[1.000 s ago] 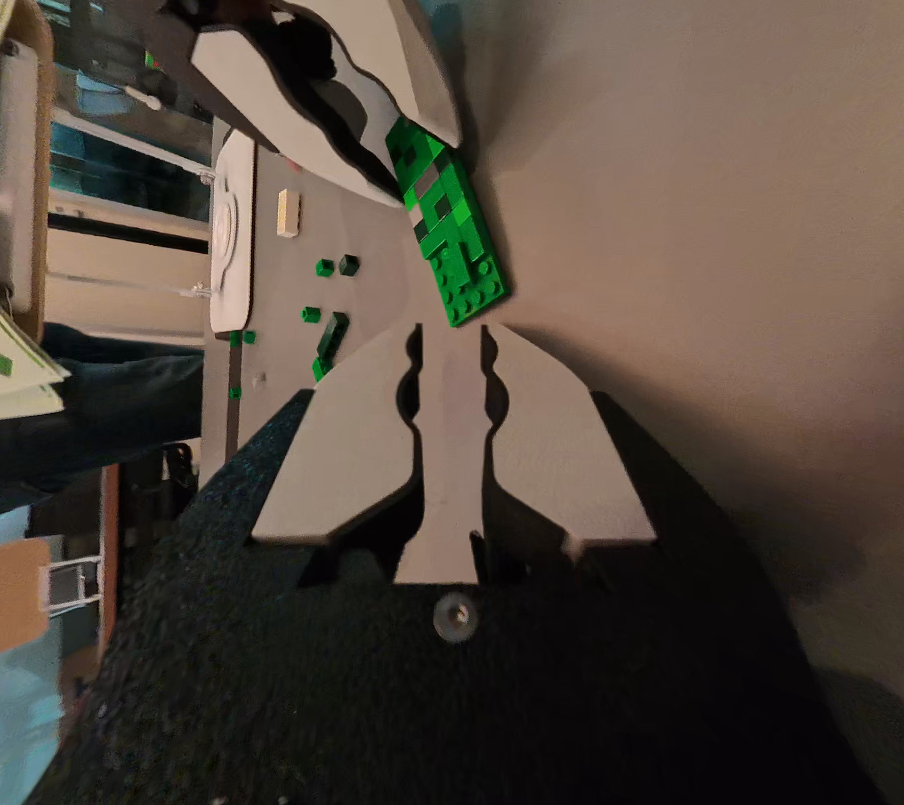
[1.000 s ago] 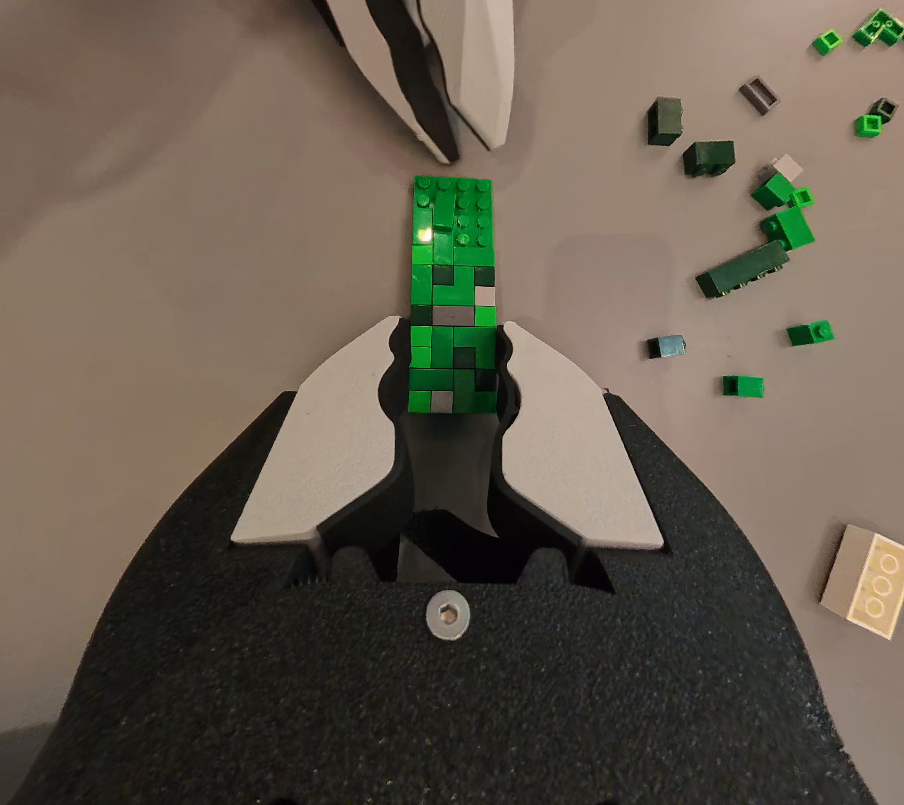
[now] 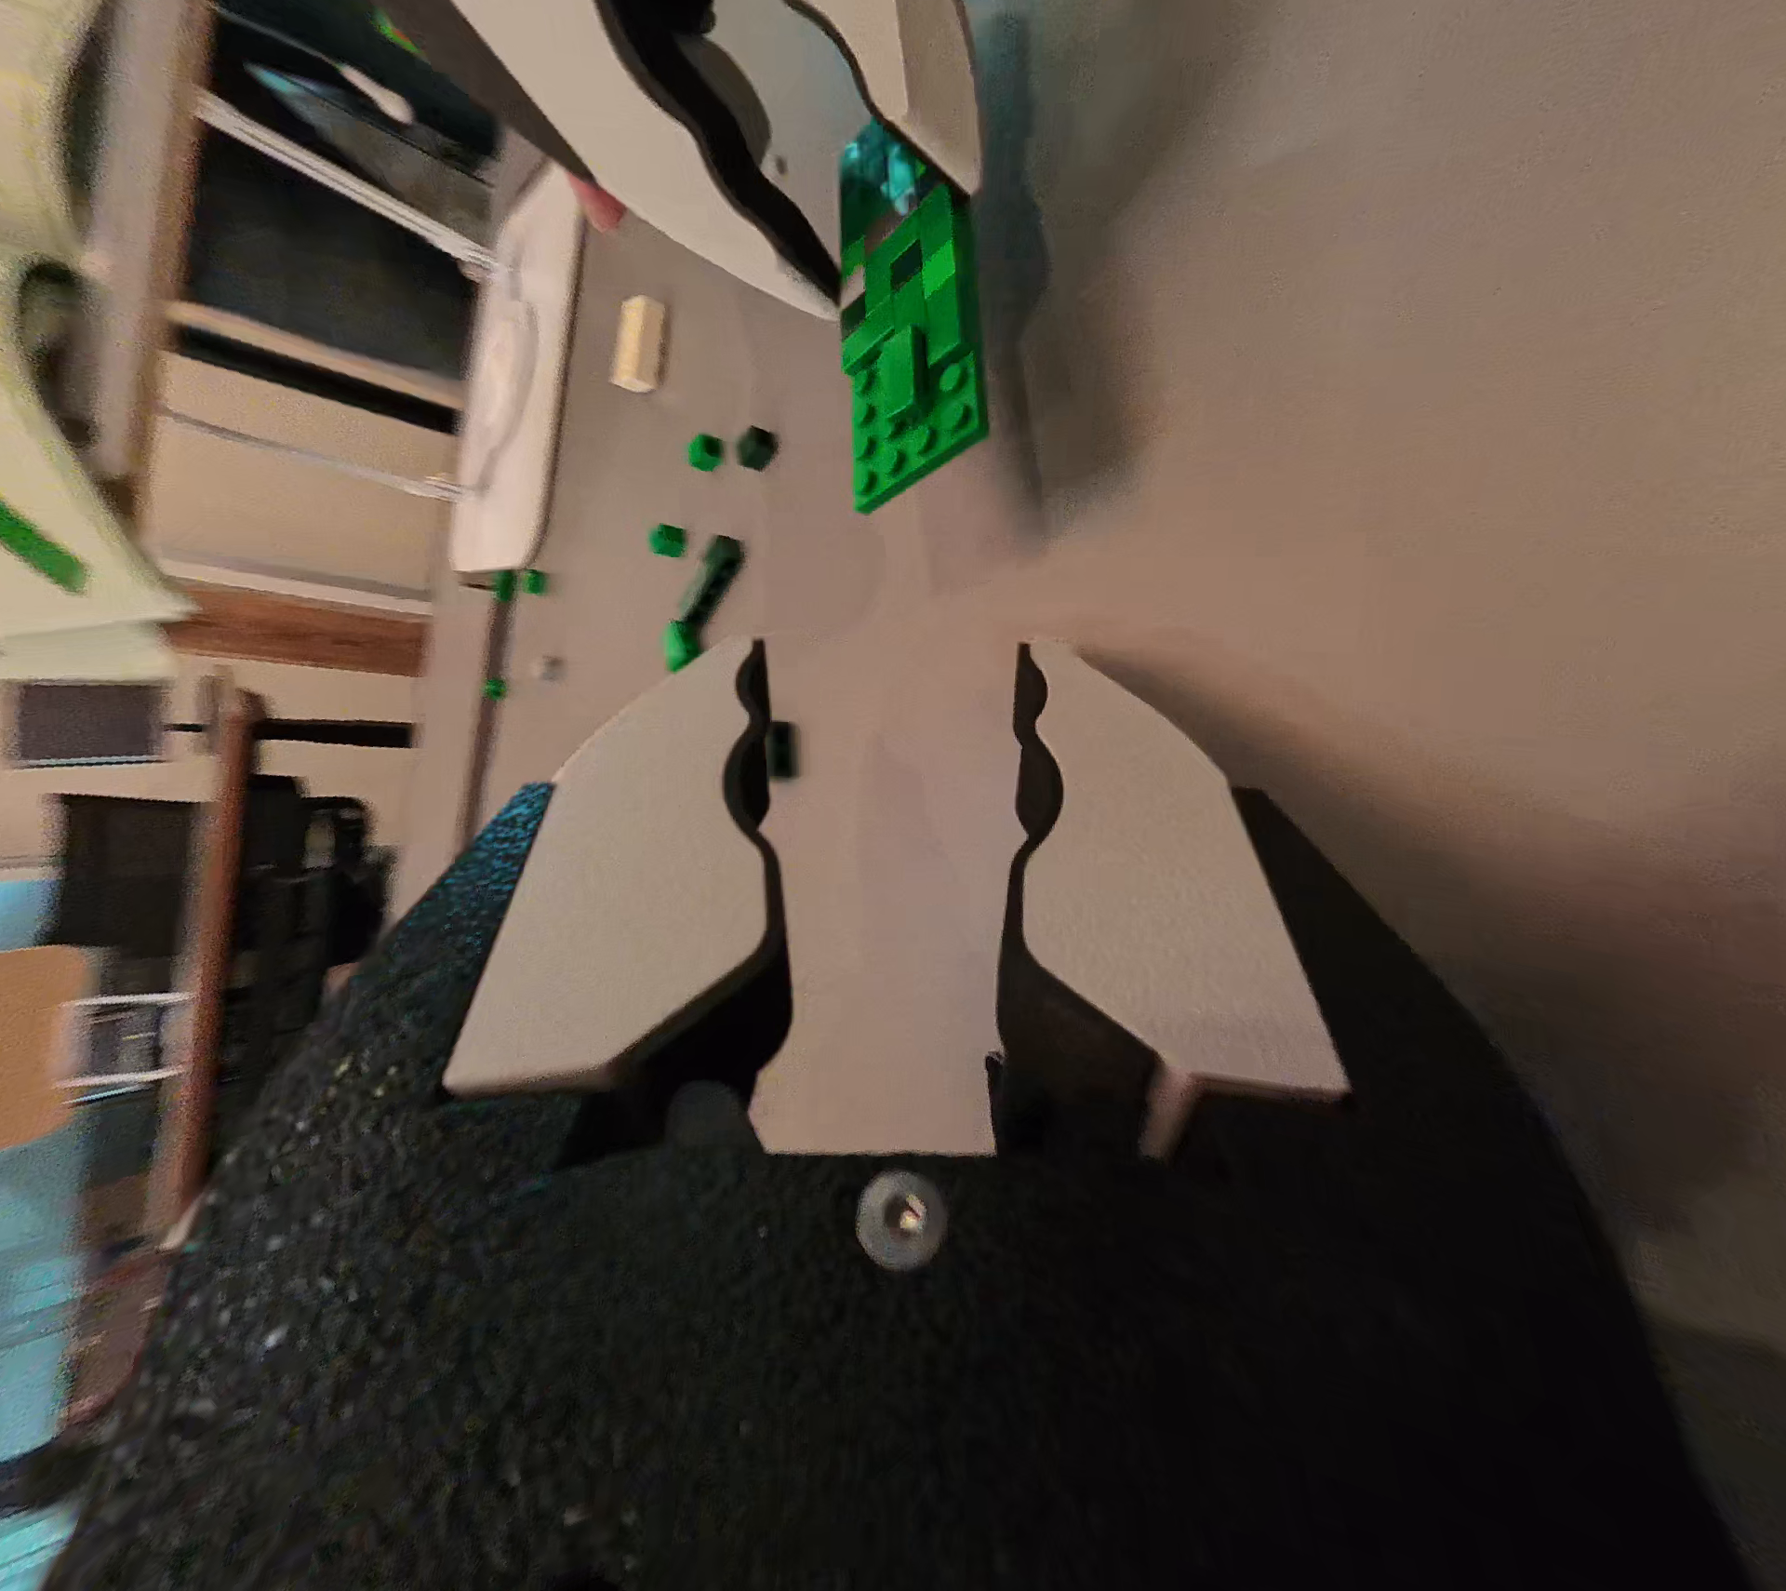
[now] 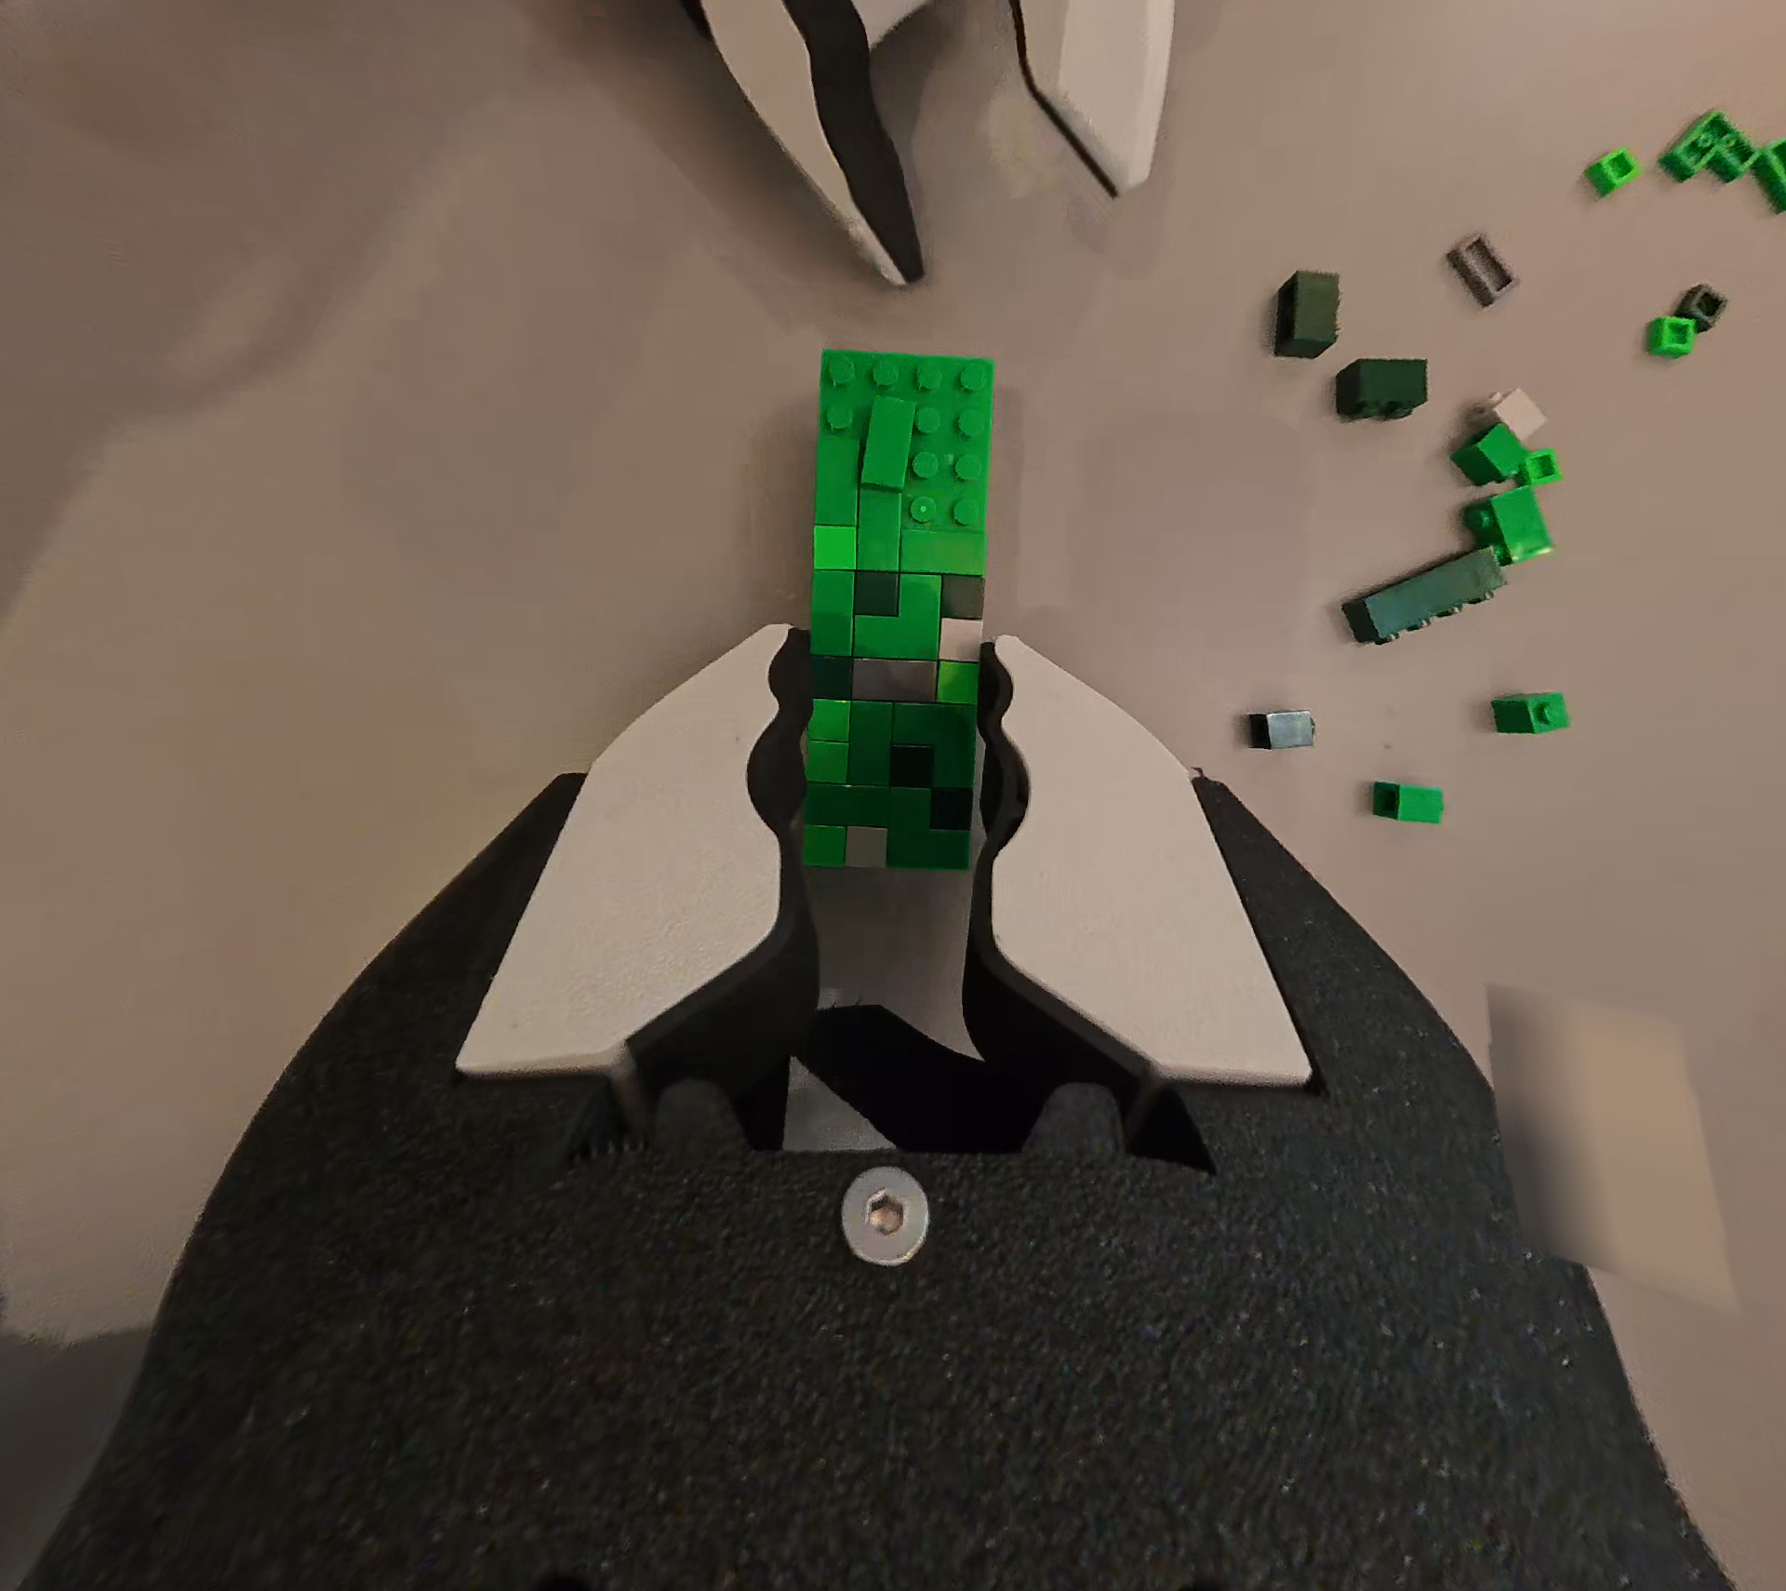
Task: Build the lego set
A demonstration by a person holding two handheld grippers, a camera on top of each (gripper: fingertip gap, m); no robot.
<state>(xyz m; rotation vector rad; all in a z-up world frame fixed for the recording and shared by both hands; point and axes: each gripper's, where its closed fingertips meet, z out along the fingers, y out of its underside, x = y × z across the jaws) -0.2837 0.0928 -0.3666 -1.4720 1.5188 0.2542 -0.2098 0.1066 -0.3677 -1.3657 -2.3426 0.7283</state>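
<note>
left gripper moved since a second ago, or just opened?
Yes. In the right wrist view the left gripper stands farther from the green plate's studded end, jaws now apart.

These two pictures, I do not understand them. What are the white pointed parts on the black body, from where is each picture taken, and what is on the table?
They are hand-held tools, not a robot arm: a person holds one two-finger gripper in each hand. Each carries a camera that looks forward along its white fingers, so each picture shows its own gripper at the bottom and the other farther off.

In the right wrist view, the right gripper is shut on the green lego plate, which is partly covered with green, dark and grey tiles. The left gripper is open and holds nothing.

On the grey table lie loose green bricks, a dark green long brick and, in the left wrist view, a cream brick.
</note>
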